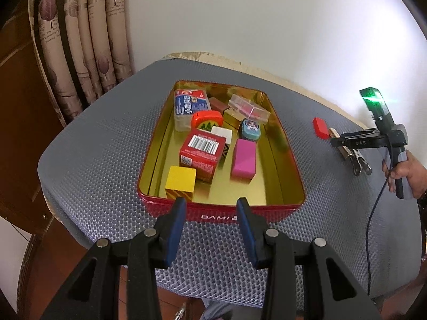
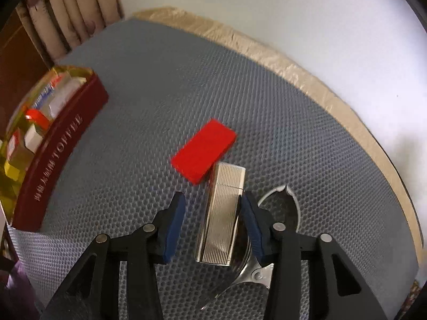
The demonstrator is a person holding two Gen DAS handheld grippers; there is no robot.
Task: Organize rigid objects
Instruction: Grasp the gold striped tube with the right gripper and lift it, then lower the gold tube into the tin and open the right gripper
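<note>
A red tin point(image 1: 221, 213) with a gold inside holds several small things, among them a yellow block point(image 1: 181, 180), a pink block point(image 1: 243, 160) and a red carton point(image 1: 201, 152). My left gripper point(image 1: 210, 202) is open and empty just before the tin's near wall. My right gripper point(image 2: 212, 200) is open, its jaws on either side of a ribbed silver lighter point(image 2: 221, 213) lying on the grey mat; the right pad touches or nearly touches it. A red block point(image 2: 204, 149) lies just beyond the lighter. The tin point(image 2: 58, 154) shows at left.
Metal nail clippers point(image 2: 256, 269) lie under the right jaw, beside the lighter. The grey honeycomb mat point(image 1: 106, 146) covers a round table by a white wall. Curtains point(image 1: 80, 40) hang at the back left. A cable point(image 1: 373, 226) trails from the right gripper.
</note>
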